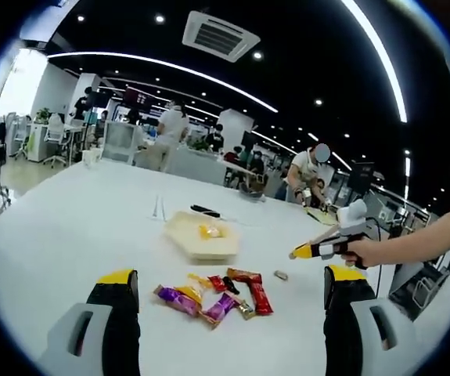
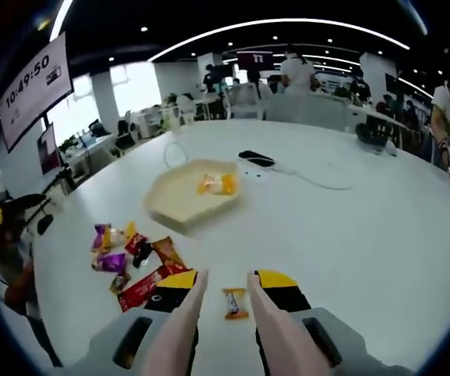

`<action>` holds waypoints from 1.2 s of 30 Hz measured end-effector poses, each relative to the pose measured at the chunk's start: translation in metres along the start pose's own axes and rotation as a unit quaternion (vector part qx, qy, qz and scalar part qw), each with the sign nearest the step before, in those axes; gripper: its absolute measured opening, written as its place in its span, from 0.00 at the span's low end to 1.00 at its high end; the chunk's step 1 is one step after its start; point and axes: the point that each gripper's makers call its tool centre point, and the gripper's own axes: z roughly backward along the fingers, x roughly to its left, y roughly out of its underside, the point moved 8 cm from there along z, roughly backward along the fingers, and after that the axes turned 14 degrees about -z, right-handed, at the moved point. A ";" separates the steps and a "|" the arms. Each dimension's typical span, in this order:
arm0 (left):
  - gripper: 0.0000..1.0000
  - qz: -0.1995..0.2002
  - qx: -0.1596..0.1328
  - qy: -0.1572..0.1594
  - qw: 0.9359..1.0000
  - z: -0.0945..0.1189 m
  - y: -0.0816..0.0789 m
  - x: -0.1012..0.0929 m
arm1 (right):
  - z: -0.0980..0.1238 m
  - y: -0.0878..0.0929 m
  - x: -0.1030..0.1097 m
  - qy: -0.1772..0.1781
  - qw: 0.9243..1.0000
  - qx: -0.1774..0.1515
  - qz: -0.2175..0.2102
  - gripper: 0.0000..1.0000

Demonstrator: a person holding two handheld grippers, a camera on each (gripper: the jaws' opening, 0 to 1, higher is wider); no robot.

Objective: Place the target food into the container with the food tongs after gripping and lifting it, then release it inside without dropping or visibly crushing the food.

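A small orange-wrapped candy [image 2: 235,303] lies on the white table [image 2: 350,235], between the two pale arms of the food tongs [image 2: 184,325]. My right gripper [image 2: 227,278] holds those tongs, whose tips stand apart on either side of the candy without touching it. In the left gripper view a hand holds the right gripper [image 1: 307,251] just above that candy [image 1: 280,275]. A beige tray container [image 2: 179,205] with yellow food [image 2: 217,184] in it sits farther out. My left gripper [image 1: 231,274] is open over the table, near a pile of wrapped candies [image 1: 217,301] in front of the container [image 1: 201,244].
The pile of wrapped candies [image 2: 135,258] lies left of the tongs. A black device [image 2: 256,158] with a white cable [image 2: 311,182] rests behind the tray. The round table [image 1: 68,219] has bare room on both sides. People and desks fill the office behind.
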 end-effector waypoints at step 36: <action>0.99 0.010 0.022 -0.010 1.000 0.006 0.012 -0.016 | -0.044 0.023 -0.002 0.011 0.997 0.068 0.042 0.25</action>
